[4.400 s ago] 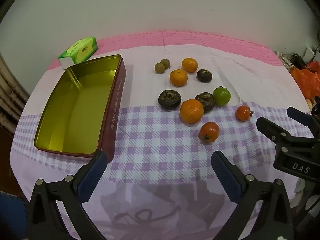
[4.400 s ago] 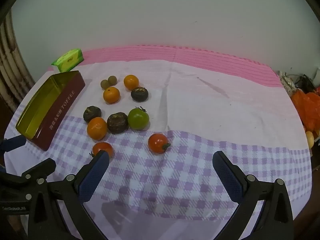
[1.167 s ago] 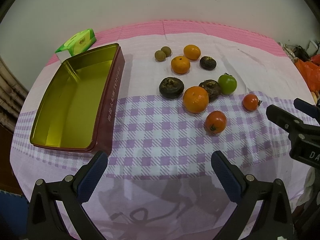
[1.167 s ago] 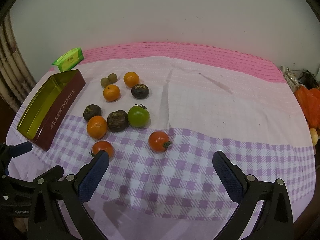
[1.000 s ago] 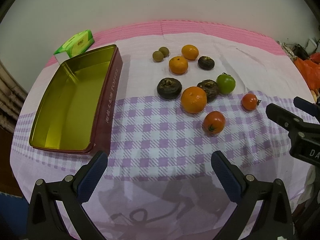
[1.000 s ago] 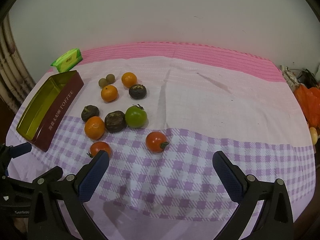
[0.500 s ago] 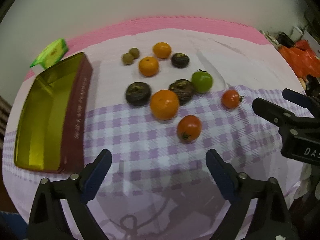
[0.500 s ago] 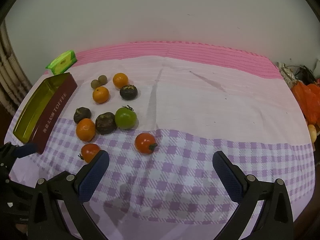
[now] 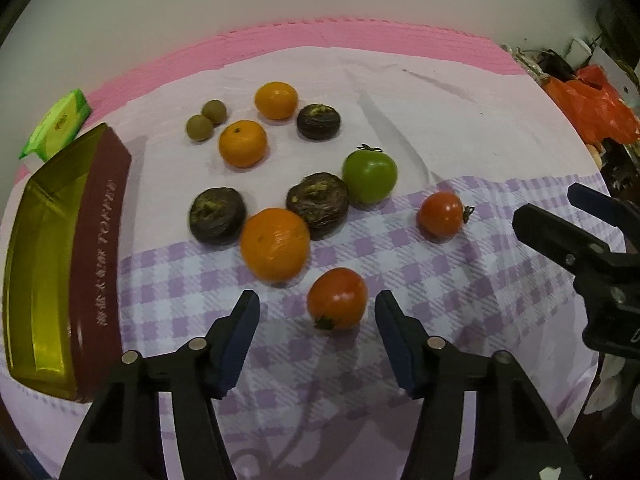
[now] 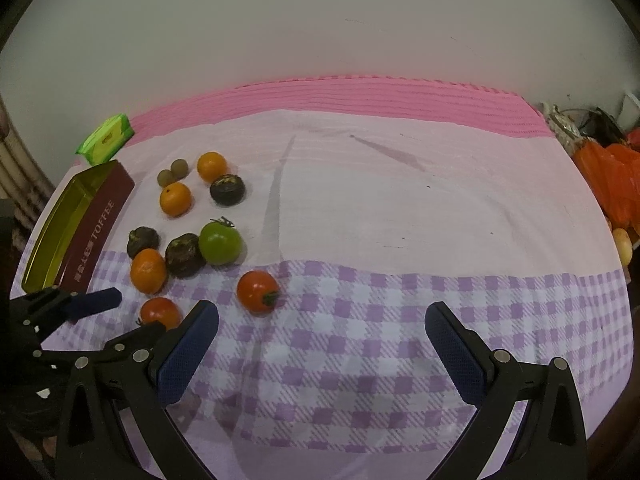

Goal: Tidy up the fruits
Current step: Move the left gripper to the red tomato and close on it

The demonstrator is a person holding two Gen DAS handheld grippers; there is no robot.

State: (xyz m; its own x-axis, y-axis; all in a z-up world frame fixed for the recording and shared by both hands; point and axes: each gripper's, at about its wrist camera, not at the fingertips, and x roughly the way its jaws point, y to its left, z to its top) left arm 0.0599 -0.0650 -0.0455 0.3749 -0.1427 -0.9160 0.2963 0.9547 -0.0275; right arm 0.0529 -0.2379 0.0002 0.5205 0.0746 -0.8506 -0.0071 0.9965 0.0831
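Fruits lie on a pink and purple checked cloth. My left gripper (image 9: 316, 312) is open, its jaws either side of a red tomato (image 9: 337, 298) without touching it. Beyond it lie a large orange (image 9: 275, 245), three dark fruits, a green tomato (image 9: 370, 176), a second red tomato (image 9: 440, 214), two smaller oranges and two small brown fruits (image 9: 206, 120). An empty gold toffee tin (image 9: 44, 248) stands to the left. My right gripper (image 10: 322, 330) is open and empty, low over the cloth, right of the second red tomato (image 10: 257, 291). The left gripper also shows in the right wrist view (image 10: 100, 300).
A green tissue pack (image 9: 58, 124) lies behind the tin. Orange plastic bags (image 9: 592, 108) and clutter sit past the table's right edge. A white wall stands behind the table. The cloth's right half (image 10: 440, 208) holds no fruit.
My left gripper has moved forward and right toward the fruits, and its jaws have narrowed around the near red tomato. My right gripper has drifted slightly right.
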